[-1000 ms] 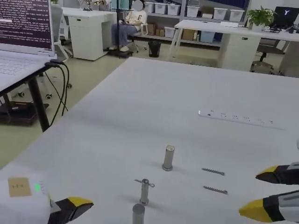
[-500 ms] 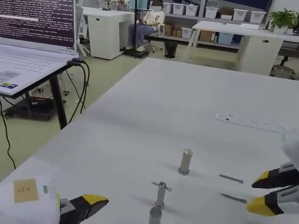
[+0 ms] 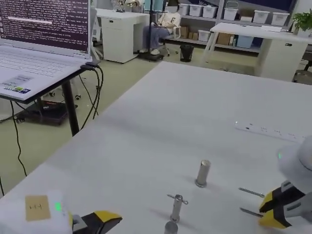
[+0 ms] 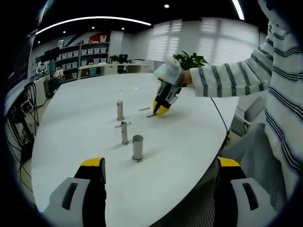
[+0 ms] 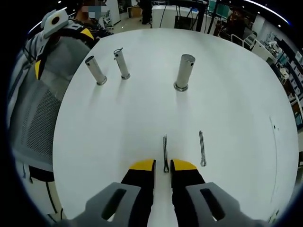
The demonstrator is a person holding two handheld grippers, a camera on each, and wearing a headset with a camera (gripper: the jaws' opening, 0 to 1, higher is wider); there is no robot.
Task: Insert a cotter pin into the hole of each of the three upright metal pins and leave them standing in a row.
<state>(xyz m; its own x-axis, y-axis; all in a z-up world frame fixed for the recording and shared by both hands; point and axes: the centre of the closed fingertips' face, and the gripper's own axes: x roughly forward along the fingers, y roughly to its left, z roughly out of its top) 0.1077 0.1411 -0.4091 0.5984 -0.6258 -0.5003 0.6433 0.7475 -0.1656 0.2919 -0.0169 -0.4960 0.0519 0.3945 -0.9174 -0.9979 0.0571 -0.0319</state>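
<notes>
Pickup approach: right gripper (image 5: 162, 166) at cotter pin (image 5: 165, 150).
I held its jaws narrowly apart astride the pin, which lay flat on the table (image 5: 236, 94), ready to pinch; the left gripper (image 4: 161, 161) stood spread wide, clear.

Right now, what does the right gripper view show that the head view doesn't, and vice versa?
The right gripper view gives the near loose cotter pin lying between its own open jaws, and the end upright pin at full height. The head view adds the open laptop beside the table. Both show the pinned upright pin, the bare far upright pin and the second loose cotter pin.
</notes>
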